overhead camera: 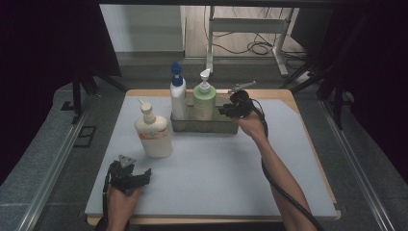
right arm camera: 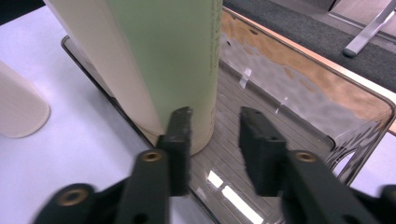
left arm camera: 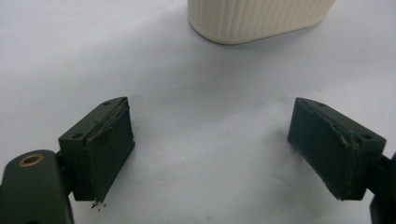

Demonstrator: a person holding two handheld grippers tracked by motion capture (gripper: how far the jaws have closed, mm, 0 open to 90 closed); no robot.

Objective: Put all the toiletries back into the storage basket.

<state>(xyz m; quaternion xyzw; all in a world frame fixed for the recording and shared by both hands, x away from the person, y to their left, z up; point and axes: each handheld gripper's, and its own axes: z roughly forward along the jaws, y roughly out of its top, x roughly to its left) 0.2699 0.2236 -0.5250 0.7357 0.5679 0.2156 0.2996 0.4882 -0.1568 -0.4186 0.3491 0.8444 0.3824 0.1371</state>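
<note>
A clear tray [overhead camera: 204,126] at the back of the mat holds a white bottle with a blue pump [overhead camera: 178,96] and a green pump bottle [overhead camera: 204,101]. My right gripper [overhead camera: 226,110] hovers at the tray's right part, beside the green bottle [right arm camera: 177,60]. Its jaws stand narrowly apart, right gripper [right arm camera: 215,140] with only the tray floor [right arm camera: 299,93] between them. A cream pump bottle [overhead camera: 153,132] stands on the mat left of the tray. My left gripper [overhead camera: 144,174] rests low near the front left, wide open, left gripper [left arm camera: 210,149] facing the cream bottle's base [left arm camera: 257,18].
A pale blue-grey mat [overhead camera: 216,173] covers the wooden table. Dark curtains hang on both sides, and a desk frame with cables stands on the floor behind. The tray's right half has bare floor.
</note>
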